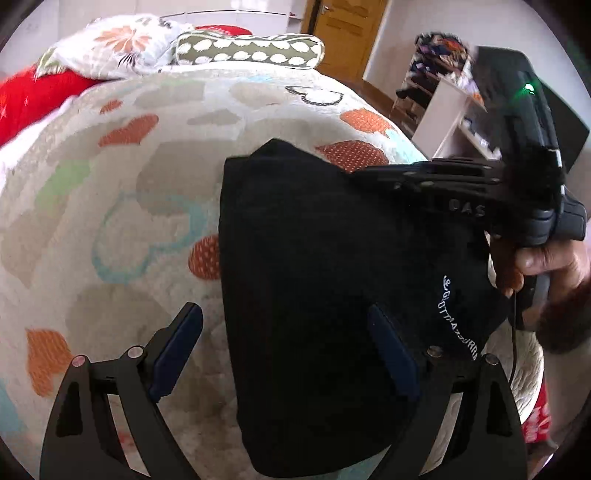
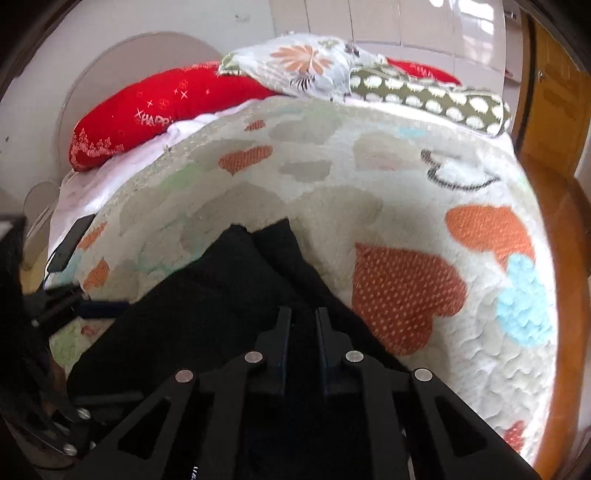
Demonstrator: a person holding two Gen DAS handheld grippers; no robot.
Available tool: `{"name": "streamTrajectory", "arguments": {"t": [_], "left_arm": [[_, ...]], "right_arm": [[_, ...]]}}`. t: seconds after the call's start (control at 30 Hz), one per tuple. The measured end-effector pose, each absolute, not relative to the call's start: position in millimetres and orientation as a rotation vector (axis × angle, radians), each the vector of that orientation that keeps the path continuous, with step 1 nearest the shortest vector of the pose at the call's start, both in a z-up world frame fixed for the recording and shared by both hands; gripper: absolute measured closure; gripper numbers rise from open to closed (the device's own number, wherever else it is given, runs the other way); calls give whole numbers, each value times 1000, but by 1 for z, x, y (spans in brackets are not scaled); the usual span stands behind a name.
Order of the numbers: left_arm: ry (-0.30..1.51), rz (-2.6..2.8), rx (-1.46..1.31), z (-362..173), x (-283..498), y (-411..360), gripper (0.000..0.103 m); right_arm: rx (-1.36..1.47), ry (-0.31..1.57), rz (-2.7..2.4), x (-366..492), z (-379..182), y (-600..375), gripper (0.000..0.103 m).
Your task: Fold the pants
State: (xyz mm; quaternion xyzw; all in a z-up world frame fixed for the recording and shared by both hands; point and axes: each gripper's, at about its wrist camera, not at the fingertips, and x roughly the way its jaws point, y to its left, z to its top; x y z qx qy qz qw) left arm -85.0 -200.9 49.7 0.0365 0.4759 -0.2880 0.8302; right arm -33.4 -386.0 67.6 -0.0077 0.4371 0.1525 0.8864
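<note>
The black pants lie folded on the bed's heart-patterned blanket, near its right edge. The left claw stands wide, one finger over the blanket, the other over the pants. The right claw is pinched narrow on the pants' cloth. Far off lie a red pillow, a floral pillow and a spotted bolster.

The pants are soft black cloth, matt, with white stitched letters. The blanket on the bed is thick and fluffy. The left hand-held gripper is matt black plastic with shiny metal pins. The door is smooth, glossy wood.
</note>
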Motion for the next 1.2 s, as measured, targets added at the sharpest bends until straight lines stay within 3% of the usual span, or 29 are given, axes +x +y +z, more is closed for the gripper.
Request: {"name": "streamTrajectory", "arguments": {"t": [0.17, 0.27, 0.43, 0.83, 0.93, 1.0, 1.2], "left_arm": [[1021, -607, 17, 43, -86, -197, 6], [1019, -613, 72, 58, -83, -199, 6], [953, -561, 70, 82, -61, -198, 6], [1049, -478, 94, 46, -11, -220, 6], [1008, -482, 105, 58, -27, -213, 6], [981, -493, 97, 67, -38, -207, 6], [914, -493, 117, 84, -63, -201, 6]], "right_arm": [[22, 919, 269, -35, 49, -391, 91], [50, 886, 224, -43, 70, -397, 85], [20, 813, 221, -88, 102, -399, 84], [168, 840, 191, -138, 60, -403, 82], [129, 842, 188, -145, 73, -399, 73], [125, 834, 202, -151, 79, -395, 62], [84, 838, 214, -162, 81, -380, 61]]}}
